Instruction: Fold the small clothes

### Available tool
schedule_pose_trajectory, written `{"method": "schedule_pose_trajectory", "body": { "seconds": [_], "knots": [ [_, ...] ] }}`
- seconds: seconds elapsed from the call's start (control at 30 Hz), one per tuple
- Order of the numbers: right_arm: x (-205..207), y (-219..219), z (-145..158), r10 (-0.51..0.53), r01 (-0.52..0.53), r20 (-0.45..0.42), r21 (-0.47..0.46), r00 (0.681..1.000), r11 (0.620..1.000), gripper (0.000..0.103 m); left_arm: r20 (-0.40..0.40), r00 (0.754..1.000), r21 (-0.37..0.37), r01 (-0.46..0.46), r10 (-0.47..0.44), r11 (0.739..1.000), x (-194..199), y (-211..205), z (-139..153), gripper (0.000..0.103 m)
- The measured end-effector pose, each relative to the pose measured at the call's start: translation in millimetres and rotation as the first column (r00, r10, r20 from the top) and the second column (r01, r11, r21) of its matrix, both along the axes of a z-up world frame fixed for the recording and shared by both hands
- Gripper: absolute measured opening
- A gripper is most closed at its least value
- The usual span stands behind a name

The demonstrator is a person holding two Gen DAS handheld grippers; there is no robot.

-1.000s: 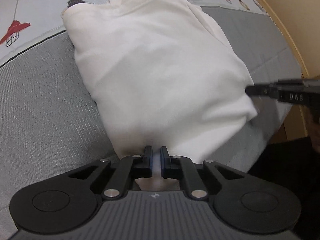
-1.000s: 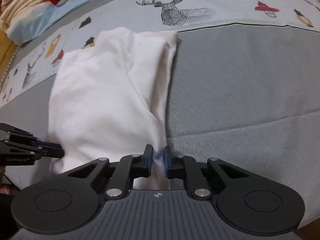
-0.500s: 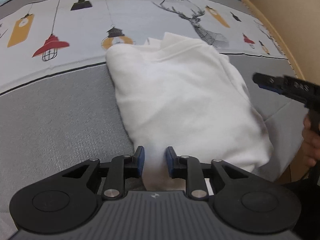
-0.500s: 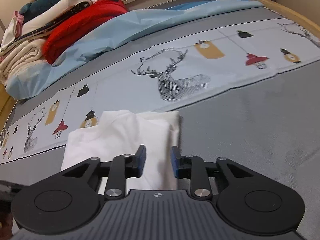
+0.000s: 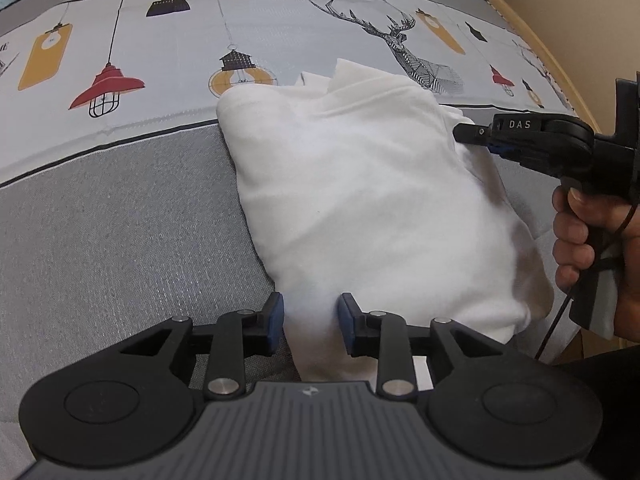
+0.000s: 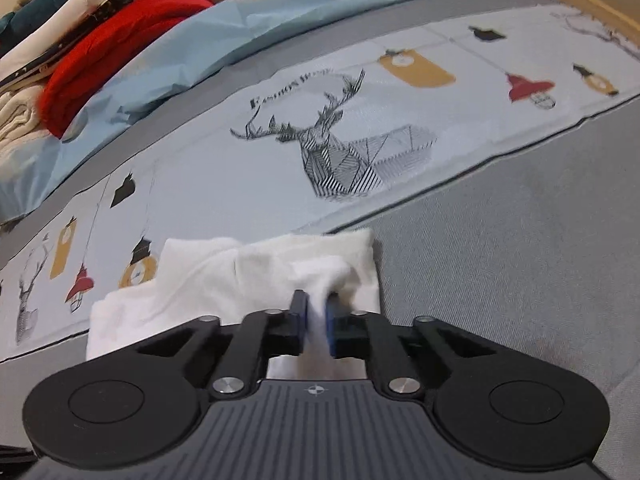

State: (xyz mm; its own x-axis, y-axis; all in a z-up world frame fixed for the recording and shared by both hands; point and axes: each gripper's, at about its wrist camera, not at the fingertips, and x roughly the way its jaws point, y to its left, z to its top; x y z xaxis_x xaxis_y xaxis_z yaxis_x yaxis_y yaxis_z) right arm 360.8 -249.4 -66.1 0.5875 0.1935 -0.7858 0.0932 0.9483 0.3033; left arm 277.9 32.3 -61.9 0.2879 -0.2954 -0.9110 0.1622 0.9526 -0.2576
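Note:
A folded white garment (image 5: 360, 200) lies on the grey bedspread (image 5: 100, 240), its far end reaching the printed band. My left gripper (image 5: 311, 312) hovers at the garment's near edge, pointing steeply down. Its jaws are opening, and the cloth between them is not pinched. My right gripper (image 6: 317, 312) is closing its jaws, and its blue pads pinch a raised fold of the garment (image 6: 224, 276) near the far right corner. In the left wrist view the right gripper (image 5: 464, 133) comes in from the right, held by a hand (image 5: 576, 232).
A printed band with a deer (image 6: 340, 152) and lamps runs across the bed beyond the garment. Further back lie a light blue sheet (image 6: 240, 32) and a pile of clothes with a red one (image 6: 120, 40). A wooden bed rim (image 5: 560, 52) curves along the right.
My left gripper let go of the garment's near edge and drew back a little. My right gripper opened, moved along the right side to the far corner and closed on a fold there.

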Motion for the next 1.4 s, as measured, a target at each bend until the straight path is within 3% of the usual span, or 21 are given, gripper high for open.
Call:
{"method": "schedule_pose_trajectory", "body": {
  "seconds": [0.27,0.3,0.47,0.6,0.77,0.93,1.1,1.23,1.3,1.4],
  "knots": [
    [-3,9,1,0.053,-0.047,0.03,-0.179,0.998,0.983,0.01,0.063,0.998,0.0,-0.007,0.007,1.0,-5,-5,20,0.033],
    [-5,9,4,0.051,-0.042,0.037,-0.214,0.998,0.976,0.014,0.076,0.997,-0.002,0.002,-0.001,1.0,-7,-6,23,0.033],
    [-29,5,32,0.124,-0.105,0.095,-0.184,0.988,0.977,0.025,0.104,0.994,-0.016,0.018,-0.017,1.0,-13,-4,33,0.033],
    [-58,12,53,0.309,-0.28,0.156,-0.179,0.938,0.943,0.029,0.109,0.994,-0.024,0.03,-0.028,0.999,-15,-8,34,0.033],
    [-86,22,46,0.501,-0.482,0.057,-0.199,0.864,0.853,0.029,0.113,0.992,-0.02,0.063,-0.06,0.998,-17,-20,34,0.033],
    [-87,18,20,0.507,-0.52,-0.12,-0.266,0.853,0.812,0.029,0.108,0.991,-0.015,0.083,-0.081,0.996,-17,-30,31,0.033],
    [-91,9,30,0.497,-0.502,-0.078,-0.201,0.864,0.841,0.029,0.111,0.988,-0.02,0.112,-0.109,0.994,-18,-37,31,0.033],
    [-91,8,13,0.519,-0.541,-0.154,-0.227,0.841,0.81,0.034,0.016,0.989,0.057,0.144,-0.145,0.988,-15,-44,5,0.033],
    [-92,10,13,0.524,-0.546,-0.155,-0.245,0.838,0.801,0.039,0.014,0.984,0.087,0.174,-0.176,0.981,-16,-50,3,0.034],
    [-90,7,22,0.504,-0.516,-0.113,-0.22,0.856,0.828,0.04,0.054,0.989,0.036,0.133,-0.135,0.99,-12,-47,13,0.042]
  ]
}}
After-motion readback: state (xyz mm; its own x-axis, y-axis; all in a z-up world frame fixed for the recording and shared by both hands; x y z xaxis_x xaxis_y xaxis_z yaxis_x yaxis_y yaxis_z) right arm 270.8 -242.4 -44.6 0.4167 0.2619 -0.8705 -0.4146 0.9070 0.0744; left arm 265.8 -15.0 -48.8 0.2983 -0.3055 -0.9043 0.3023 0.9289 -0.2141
